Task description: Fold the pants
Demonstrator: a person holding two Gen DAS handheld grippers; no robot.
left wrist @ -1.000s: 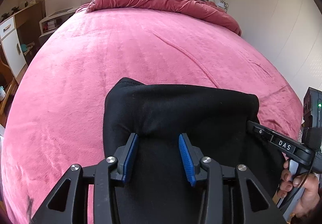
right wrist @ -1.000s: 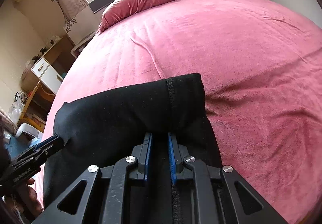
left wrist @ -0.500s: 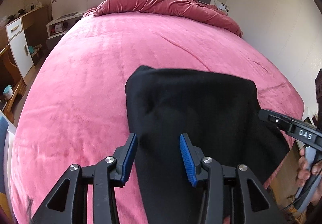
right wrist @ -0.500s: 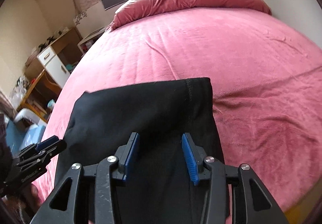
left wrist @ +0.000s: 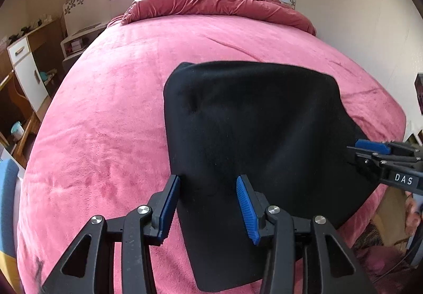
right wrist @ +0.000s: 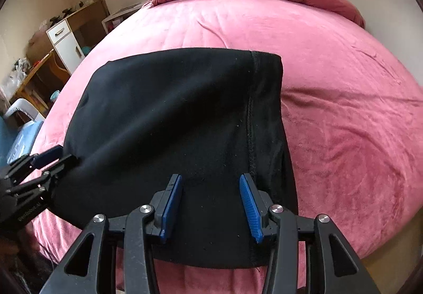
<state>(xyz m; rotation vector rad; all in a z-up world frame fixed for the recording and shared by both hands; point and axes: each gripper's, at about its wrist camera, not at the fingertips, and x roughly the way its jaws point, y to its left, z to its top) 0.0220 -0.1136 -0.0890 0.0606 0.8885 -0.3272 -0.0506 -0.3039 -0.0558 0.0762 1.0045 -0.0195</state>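
The black pants lie folded in a flat block on the pink bed, near its front edge. My left gripper hovers open over the block's left edge, its pads not pressing on the cloth. In the right wrist view the pants show a seam down their right side. My right gripper stands open above their near part, with nothing pinched. Each gripper shows in the other's view: the right gripper at the pants' right edge, the left gripper at their left edge.
A crumpled red duvet is heaped at the head of the bed under the window. A white and wood cabinet and shelves stand left of the bed. A wall runs along the right side. A hand holds the right tool.
The right jaws went from nearly shut on the black cloth to open, letting it go. Both grippers drew back toward the bed's front edge, and the pants now lie flat.
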